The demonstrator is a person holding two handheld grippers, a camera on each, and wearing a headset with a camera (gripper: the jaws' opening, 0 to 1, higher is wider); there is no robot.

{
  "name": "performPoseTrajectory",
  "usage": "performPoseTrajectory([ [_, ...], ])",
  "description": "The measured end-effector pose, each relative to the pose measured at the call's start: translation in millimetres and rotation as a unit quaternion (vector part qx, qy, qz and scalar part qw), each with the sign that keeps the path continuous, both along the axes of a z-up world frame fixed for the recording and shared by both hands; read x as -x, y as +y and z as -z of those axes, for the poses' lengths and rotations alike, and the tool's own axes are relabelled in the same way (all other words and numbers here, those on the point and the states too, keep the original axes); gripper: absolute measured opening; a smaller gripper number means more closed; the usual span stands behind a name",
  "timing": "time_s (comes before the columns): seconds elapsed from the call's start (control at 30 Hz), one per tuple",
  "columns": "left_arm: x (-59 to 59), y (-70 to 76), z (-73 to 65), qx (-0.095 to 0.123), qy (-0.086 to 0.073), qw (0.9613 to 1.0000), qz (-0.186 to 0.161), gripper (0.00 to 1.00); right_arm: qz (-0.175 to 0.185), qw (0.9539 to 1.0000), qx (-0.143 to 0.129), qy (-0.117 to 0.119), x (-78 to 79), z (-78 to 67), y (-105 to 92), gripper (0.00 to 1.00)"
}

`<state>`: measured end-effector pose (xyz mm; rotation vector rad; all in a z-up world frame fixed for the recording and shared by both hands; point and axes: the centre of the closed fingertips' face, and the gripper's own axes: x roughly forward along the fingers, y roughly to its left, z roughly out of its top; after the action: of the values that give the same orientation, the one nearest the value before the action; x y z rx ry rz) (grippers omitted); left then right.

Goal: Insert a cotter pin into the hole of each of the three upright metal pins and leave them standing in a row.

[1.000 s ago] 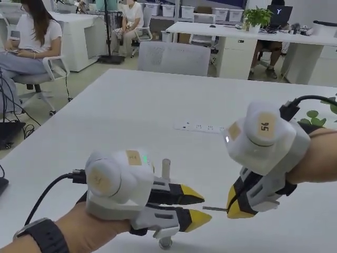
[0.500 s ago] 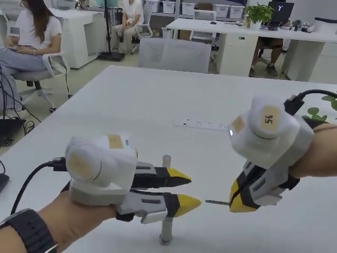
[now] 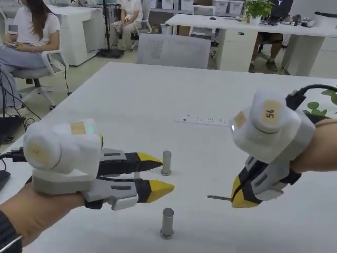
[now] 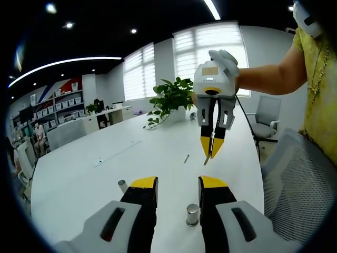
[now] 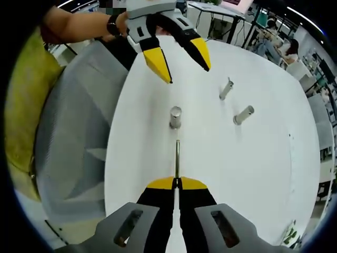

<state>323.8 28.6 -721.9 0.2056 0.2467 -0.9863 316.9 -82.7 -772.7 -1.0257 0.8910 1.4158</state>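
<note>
The right gripper (image 3: 235,200) hung over the white counter (image 3: 137,105) with its jaws clenched on a thin cotter pin (image 3: 217,198), which stuck out level toward the left gripper (image 3: 165,174). The left gripper's jaws were spread apart and held nothing. In the right gripper view the cotter pin pointed at the nearest metal pin (image 5: 175,117) without touching it, while a second pin (image 5: 226,88) and a third pin (image 5: 243,114) stood farther off.

Your right tongs (image 5: 177,182) pinch the thin cotter pin (image 5: 177,158) level; three grey metal pins (image 5: 175,117) stand upright, spaced apart, on the counter (image 5: 253,168).
</note>
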Motion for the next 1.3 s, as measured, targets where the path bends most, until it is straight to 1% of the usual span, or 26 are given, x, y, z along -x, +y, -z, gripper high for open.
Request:
performPoseTrajectory([
  [0.17, 3.8, 8.1, 9.4, -0.008, 0.01, 0.9999, -0.007, 0.3, 0.001, 1.0, 0.0, 0.003, 1.8, 2.1, 1.9, 0.02],
  [0.3, 8.7, 10.3, 22.2, -0.015, 0.022, 0.9996, -0.004, 0.31, 0.001, 1.0, 0.003, 0.008, 3.6, 6.6, 4.4, 0.03],
  [0.43, 13.9, 7.6, 36.3, -0.023, 0.035, 0.9991, 0.007, 0.31, -0.001, 0.9998, 0.014, 0.01, 6.5, 13.4, 7.4, 0.03],
  [0.47, 16.4, 5.6, 41.1, -0.026, 0.042, 0.9987, 0.012, 0.31, -0.002, 0.9998, 0.016, 0.01, 7.0, 14.5, 8.1, 0.03],
  [0.57, 21.4, 0.5, 51.5, -0.035, 0.05, 0.9978, 0.027, 0.31, 0.0, 0.9998, 0.017, 0.013, 7.4, 16.5, 11.3, 0.03],
  [0.63, 22.6, -1.5, 59.2, -0.041, 0.055, 0.9971, 0.033, 0.31, 0.0, 0.9998, 0.015, 0.014, 7.3, 17.0, 13.4, 0.03],
  [0.7, 23.4, -3.1, 66.8, -0.044, 0.064, 0.9963, 0.038, 0.32, -0.001, 0.9997, 0.018, 0.015, 7.6, 17.6, 14.9, 0.03],
  [0.8, 23.9, -6.1, 75.1, -0.047, 0.072, 0.9953, 0.045, 0.32, -0.002, 0.9997, 0.02, 0.016, 7.5, 18.1, 16.4, 0.03],
  [0.87, 22.9, -7.2, 83.1, -0.055, 0.077, 0.9942, 0.05, 0.32, 0.002, 0.9996, 0.022, 0.02, 7.3, 19.3, 17.3, 0.03],
  [1.0, 19.3, -8.6, 95.3, -0.058, 0.089, 0.9927, 0.056, 0.31, 0.004, 0.9993, 0.029, 0.022, 6.7, 24.0, 17.3, 0.03],
  [1.07, 18.4, -9.0, 99.9, -0.061, 0.093, 0.9921, 0.058, 0.31, 0.008, 0.9991, 0.032, 0.025, 7.5, 26.4, 18.7, 0.03],
  [1.13, 18.8, -9.6, 102.0, -0.061, 0.096, 0.9916, 0.061, 0.31, 0.011, 0.999, 0.034, 0.027, 7.9, 29.0, 20.6, 0.03],
  [1.2, 17.8, -9.2, 103.3, -0.062, 0.096, 0.9915, 0.062, 0.3, 0.007, 0.9988, 0.04, 0.028, 9.4, 31.5, 22.1, 0.03],
  [1.3, 17.2, -9.9, 103.6, -0.058, 0.096, 0.9917, 0.064, 0.3, 0.007, 0.9986, 0.043, 0.03, 10.3, 34.3, 27.6, 0.03],
])
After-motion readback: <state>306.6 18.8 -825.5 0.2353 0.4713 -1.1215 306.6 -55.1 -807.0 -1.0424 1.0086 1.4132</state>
